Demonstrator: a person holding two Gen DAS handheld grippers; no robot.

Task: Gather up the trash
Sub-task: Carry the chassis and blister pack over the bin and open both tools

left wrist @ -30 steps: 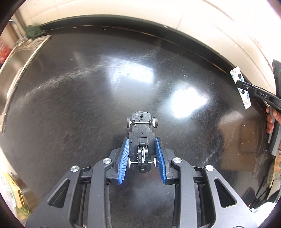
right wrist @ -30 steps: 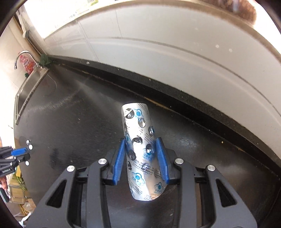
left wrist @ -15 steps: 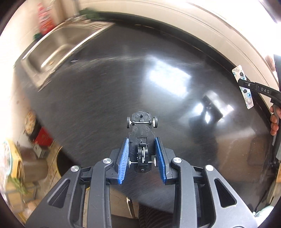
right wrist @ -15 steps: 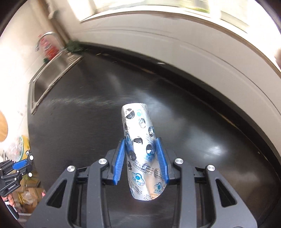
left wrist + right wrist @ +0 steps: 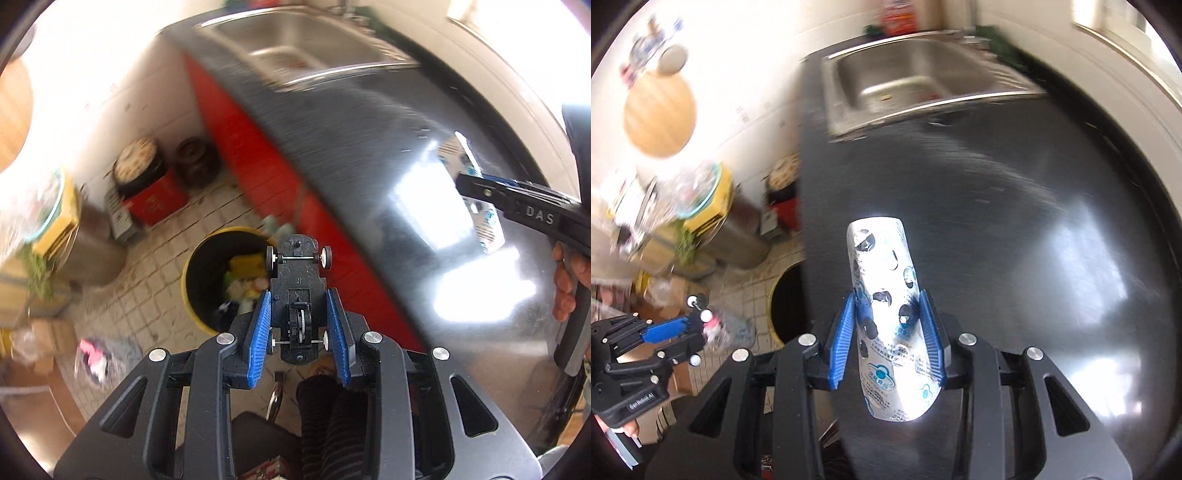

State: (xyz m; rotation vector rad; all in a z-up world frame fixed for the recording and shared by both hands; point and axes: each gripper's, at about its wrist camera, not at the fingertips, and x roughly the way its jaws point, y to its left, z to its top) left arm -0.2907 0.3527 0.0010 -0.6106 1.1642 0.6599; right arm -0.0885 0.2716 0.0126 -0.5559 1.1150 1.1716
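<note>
Over the tiled floor, just past the counter edge, my left claw [image 5: 298, 320] was clamped on a little black plastic toy car chassis [image 5: 297, 295]. It sat belly-up between the ribbed blue pads [image 5: 260, 332], thin metal axles and small white wheels showing, with a tiny gear in the middle. Right past its nose was the trash bin [image 5: 192, 284], a round thing with a yellow rim and dark inside, already holding some crumpled yellow and white scraps. The shot was pretty smeared though, so I couldn't make out what those scraps were.

My right claw [image 5: 893, 332] was closed on a used blister pack [image 5: 888, 314], a shiny silver foil strip, curved, rounded at the far end, with blue printing and dark popped-out holes all over it. It stood up between the pads and hung above the countertop [image 5: 1015, 258], which was glossy black stone with big window glare on it. Farther back was the stainless sink [image 5: 908, 81], sunk into the same counter.

Down the counter's front ran a bright red cabinet face [image 5: 266, 147]. Against the wall on the floor sat a red box [image 5: 155, 199] with a round dark pot on top, and a round wooden board [image 5: 659, 114] hung on the white wall.
</note>
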